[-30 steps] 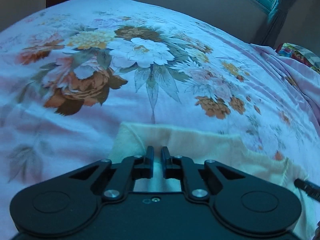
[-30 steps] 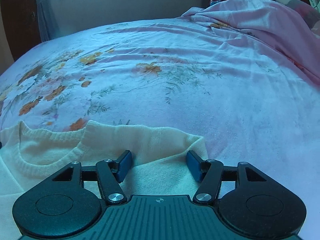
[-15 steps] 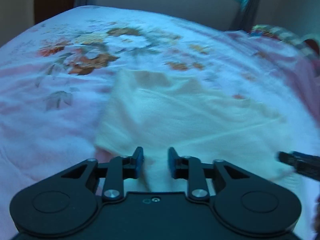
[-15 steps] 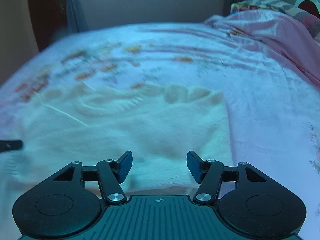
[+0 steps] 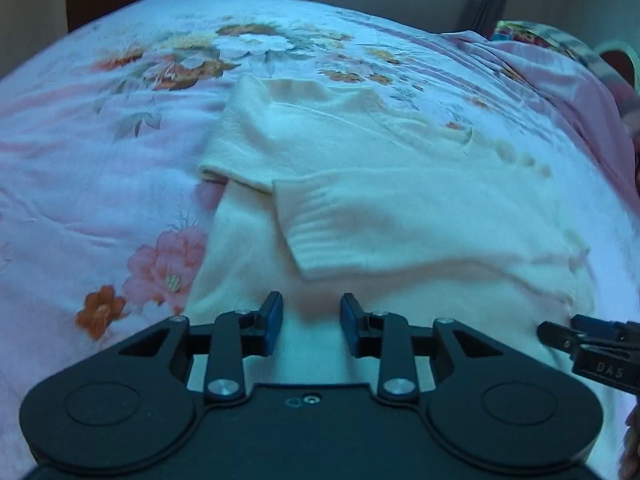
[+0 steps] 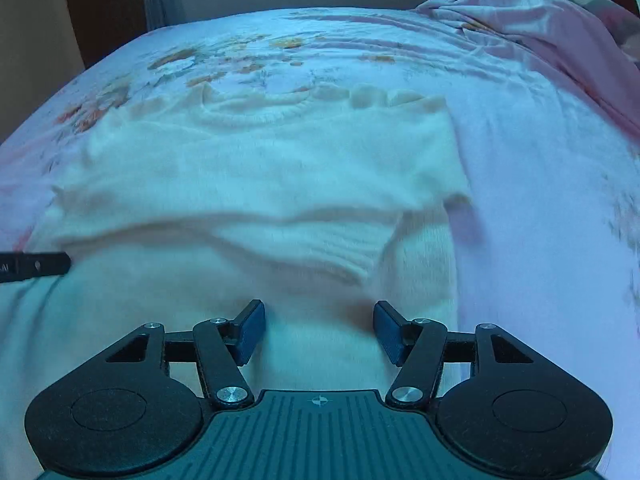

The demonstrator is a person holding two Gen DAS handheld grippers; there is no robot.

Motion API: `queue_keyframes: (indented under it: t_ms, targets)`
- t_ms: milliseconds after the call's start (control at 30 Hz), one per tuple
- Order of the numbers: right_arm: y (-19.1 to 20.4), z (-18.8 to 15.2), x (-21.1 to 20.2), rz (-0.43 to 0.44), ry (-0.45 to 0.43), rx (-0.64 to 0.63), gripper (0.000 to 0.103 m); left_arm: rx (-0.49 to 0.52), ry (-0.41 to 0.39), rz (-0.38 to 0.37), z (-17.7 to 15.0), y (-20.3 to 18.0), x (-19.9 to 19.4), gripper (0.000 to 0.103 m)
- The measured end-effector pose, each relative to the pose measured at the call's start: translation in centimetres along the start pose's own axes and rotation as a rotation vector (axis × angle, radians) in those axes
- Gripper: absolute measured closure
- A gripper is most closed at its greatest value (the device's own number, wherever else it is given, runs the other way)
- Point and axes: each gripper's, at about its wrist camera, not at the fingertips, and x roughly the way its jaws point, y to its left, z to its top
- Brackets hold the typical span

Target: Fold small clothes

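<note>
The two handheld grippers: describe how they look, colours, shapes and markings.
The left gripper is a matte black plastic body with two round lobes, silver pivot screws and blue finger pads. The right gripper has the same form, but a ribbed dark teal centre plate with a small crosshair mark. Seen from the left wrist, its side bears pale lettering. No cables show.

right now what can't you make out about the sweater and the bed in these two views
- Near hem of the sweater: hidden behind the left tool in the left wrist view and the right tool in the right wrist view.
- Flower print on the bedsheet: smeared by blur at the right edge of the right wrist view.
- Right tool's body: cut off by the right edge of the left wrist view.
- Pillow: mostly covered by the pink blanket.
</note>
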Motion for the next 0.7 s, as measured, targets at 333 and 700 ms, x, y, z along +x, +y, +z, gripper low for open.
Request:
queue_keyframes:
  t_ms: [333, 700]
  targets:
    - [0.7, -5.9, -5.2, 0.032, 0.029, -0.009, 0.043, 0.033, 0.022, -0.004, -5.6, -0.3, -4.3, 0.060]
    - [0.6, -10.4, -9.8, 0.066, 0.016, -0.013, 0.043, 0.060, 0.036, -0.021, -9.7, -0.3, -8.6, 0.060]
